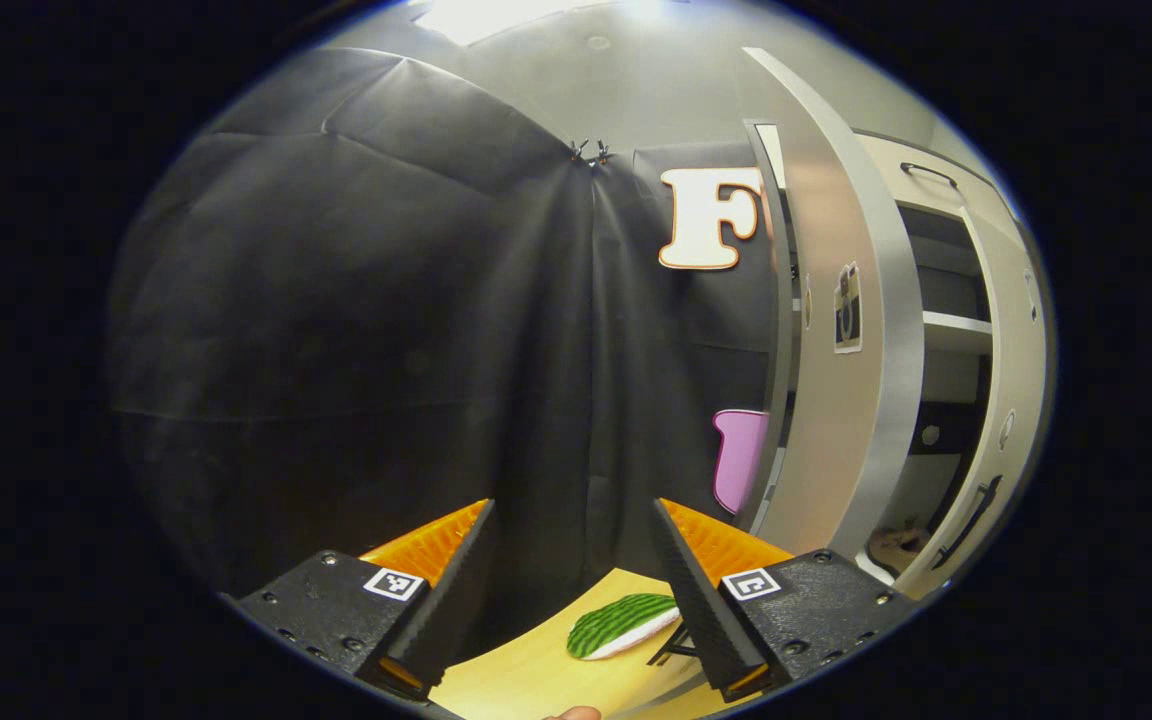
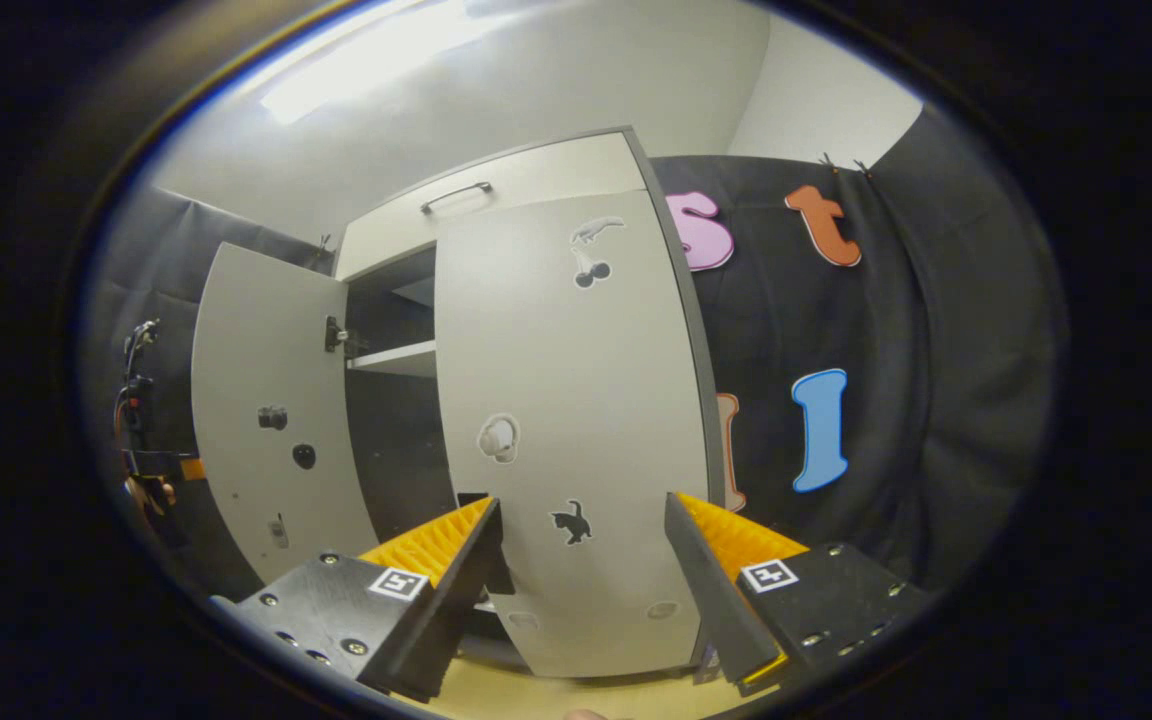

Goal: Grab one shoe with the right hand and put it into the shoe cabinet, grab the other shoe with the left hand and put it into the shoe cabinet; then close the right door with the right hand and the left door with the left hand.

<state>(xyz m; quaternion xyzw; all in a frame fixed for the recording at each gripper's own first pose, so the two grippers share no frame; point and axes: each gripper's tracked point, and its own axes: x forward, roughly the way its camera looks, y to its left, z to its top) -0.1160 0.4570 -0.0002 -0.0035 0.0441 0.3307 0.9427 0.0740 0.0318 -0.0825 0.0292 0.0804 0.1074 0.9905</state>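
My left gripper [image 1: 572, 510] is open and holds nothing; it faces the black cloth wall, left of the shoe cabinet [image 1: 946, 330]. The left door [image 1: 836, 320] stands open, nearly edge-on to me. Low in the opening lies a pale shape [image 1: 898, 545] that looks like a shoe. In the right gripper view, my right gripper [image 2: 584, 502] is open and close in front of the right door [image 2: 576, 400], which covers the cabinet's right half. The left door [image 2: 266, 420] hangs wide open beside a dark interior with a shelf [image 2: 391, 358].
A green striped, white-edged flat thing [image 1: 621, 625] lies on the light wooden floor [image 1: 536, 675] just ahead of my left fingers. A drawer with a handle [image 2: 456, 197] tops the cabinet. The other gripper and a hand [image 2: 146, 480] show at the far left.
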